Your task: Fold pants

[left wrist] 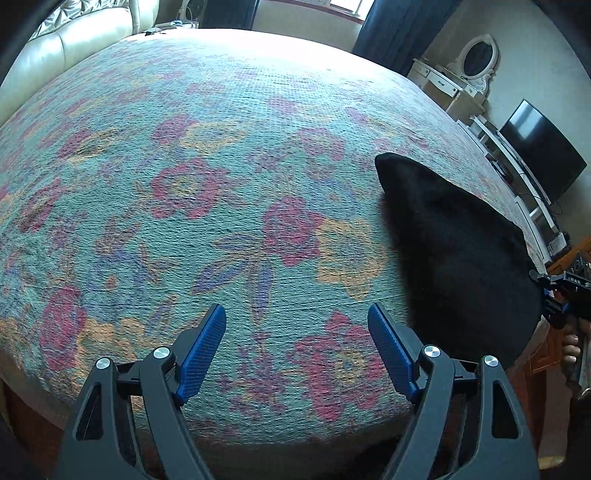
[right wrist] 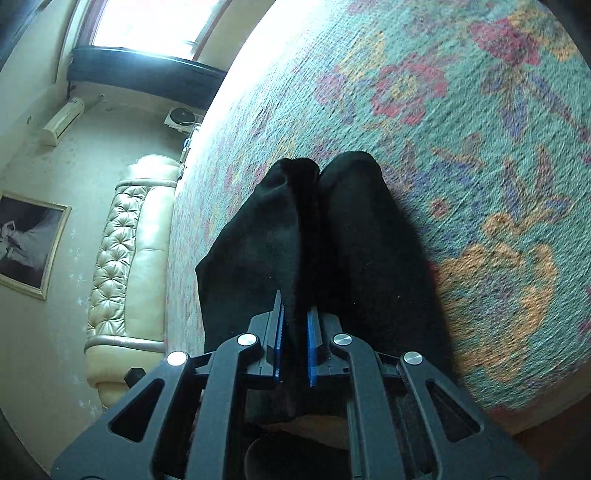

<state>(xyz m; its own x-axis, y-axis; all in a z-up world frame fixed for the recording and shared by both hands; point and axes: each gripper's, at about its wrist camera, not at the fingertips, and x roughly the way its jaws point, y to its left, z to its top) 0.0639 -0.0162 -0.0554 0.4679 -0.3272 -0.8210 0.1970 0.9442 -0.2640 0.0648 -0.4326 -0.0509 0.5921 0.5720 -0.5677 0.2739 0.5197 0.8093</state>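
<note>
On the near right part of the bed, black pants lie bunched, their 2 rounded folds pointing away from the right hand-held gripper, whose blue pads are clenched on a ridge of the dark cloth. From the left wrist view the pants form a dark mound at the bed's edge. Beside them, the left hand-held gripper hangs released and angled down over bare bedspread. Around the floral teal bedspread stand a cream tufted headboard, a television and a window.
</note>
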